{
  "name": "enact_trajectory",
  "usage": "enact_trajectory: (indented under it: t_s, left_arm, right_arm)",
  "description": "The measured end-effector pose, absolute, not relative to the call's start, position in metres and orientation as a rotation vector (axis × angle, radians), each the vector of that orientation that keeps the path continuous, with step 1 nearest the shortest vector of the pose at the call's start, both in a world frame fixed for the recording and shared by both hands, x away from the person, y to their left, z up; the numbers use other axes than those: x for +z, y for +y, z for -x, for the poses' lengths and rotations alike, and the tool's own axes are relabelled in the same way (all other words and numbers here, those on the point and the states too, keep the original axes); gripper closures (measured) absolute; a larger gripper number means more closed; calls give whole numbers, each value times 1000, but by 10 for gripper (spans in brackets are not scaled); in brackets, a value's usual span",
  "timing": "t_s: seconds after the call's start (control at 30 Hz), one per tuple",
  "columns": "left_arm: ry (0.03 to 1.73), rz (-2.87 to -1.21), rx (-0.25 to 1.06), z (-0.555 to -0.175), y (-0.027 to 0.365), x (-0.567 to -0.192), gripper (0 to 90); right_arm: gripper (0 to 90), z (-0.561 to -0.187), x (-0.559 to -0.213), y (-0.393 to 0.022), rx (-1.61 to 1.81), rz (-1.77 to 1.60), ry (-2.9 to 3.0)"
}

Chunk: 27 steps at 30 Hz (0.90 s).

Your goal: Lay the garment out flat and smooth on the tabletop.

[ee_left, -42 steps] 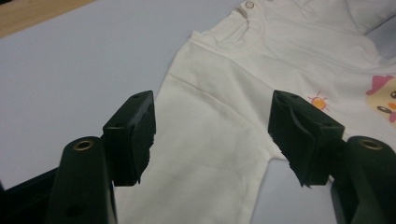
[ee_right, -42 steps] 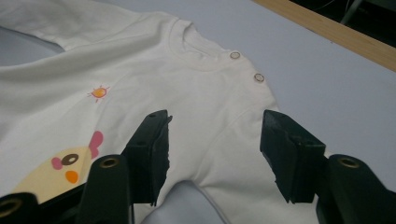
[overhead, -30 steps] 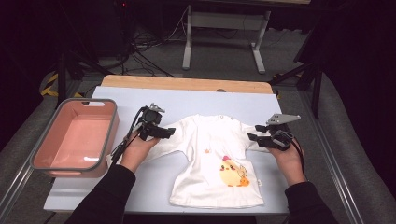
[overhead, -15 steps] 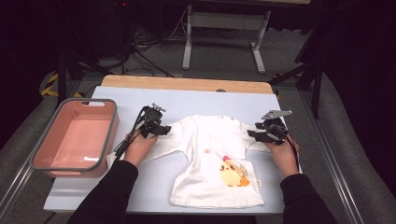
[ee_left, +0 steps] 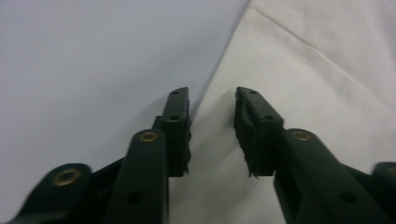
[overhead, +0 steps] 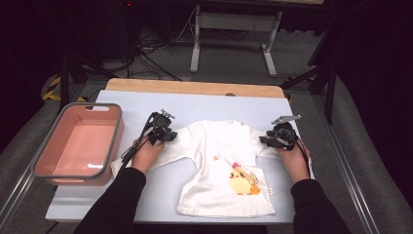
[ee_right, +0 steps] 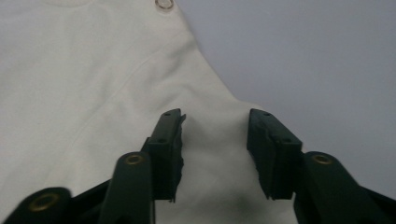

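A small white T-shirt (overhead: 224, 165) with a yellow chick print lies flat on the pale blue table (overhead: 195, 102). My left gripper (overhead: 171, 136) rests low at the shirt's left shoulder. In the left gripper view its jaws (ee_left: 212, 95) straddle the hem edge of the shirt (ee_left: 303, 70); they have just been closing, and a gap still shows between the pads. My right gripper (overhead: 263, 140) sits at the right sleeve. Its jaws (ee_right: 215, 116) stand apart over a slight ridge of fabric (ee_right: 93, 70); they have just been closing too.
A pink bin (overhead: 78, 151) with a grey rim stands at the table's left side, beside my left forearm. A wooden strip (overhead: 195, 87) runs along the far edge. Table legs and cables lie on the dark floor beyond.
Both grippers have sunk onto the shirt. The right one has shifted inward onto the sleeve. The left one has stayed nearly in place.
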State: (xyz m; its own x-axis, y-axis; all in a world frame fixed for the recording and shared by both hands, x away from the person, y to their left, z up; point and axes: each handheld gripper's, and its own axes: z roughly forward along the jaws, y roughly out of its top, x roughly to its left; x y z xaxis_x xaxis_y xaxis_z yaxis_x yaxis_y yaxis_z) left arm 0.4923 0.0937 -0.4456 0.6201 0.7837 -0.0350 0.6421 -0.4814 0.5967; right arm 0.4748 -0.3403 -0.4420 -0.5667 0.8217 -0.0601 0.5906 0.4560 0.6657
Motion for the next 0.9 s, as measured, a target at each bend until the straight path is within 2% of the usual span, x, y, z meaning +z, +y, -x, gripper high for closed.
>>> enact_trajectory:
  t_s: [0.1,0.23,0.47,0.73,0.77,0.83,0.87,0.9]
  left_arm:
    - [1090,-2292,326,-490,90,-445,862]
    - [1092,-2309,353,-489,87,-444,884]
    - [1118,-2253,444,-492,99,-432,886]
    - [1118,-2230,481,-499,101,-428,884]
    - [1119,-2233,482,-500,100,-429,883]
    - [1120,-2240,493,-501,98,-430,883]
    - [1119,-2237,492,-502,98,-431,882]
    - [1121,-2235,491,-502,98,-431,882]
  right_arm:
    - [689,-475,-442,-339,859,-1179,2356]
    - [867,-476,-439,-336,834,-1161,2381]
    - [899,-476,-429,-339,836,-1156,2341]
    - [900,-485,-423,-343,820,-1173,2312]
    - [894,-486,-424,-344,828,-1179,2321]
    - [654,-488,-428,-344,827,-1186,2316]
    - [598,-490,-431,-343,820,-1187,2316]
    - [582,-491,-432,-343,817,-1189,2319]
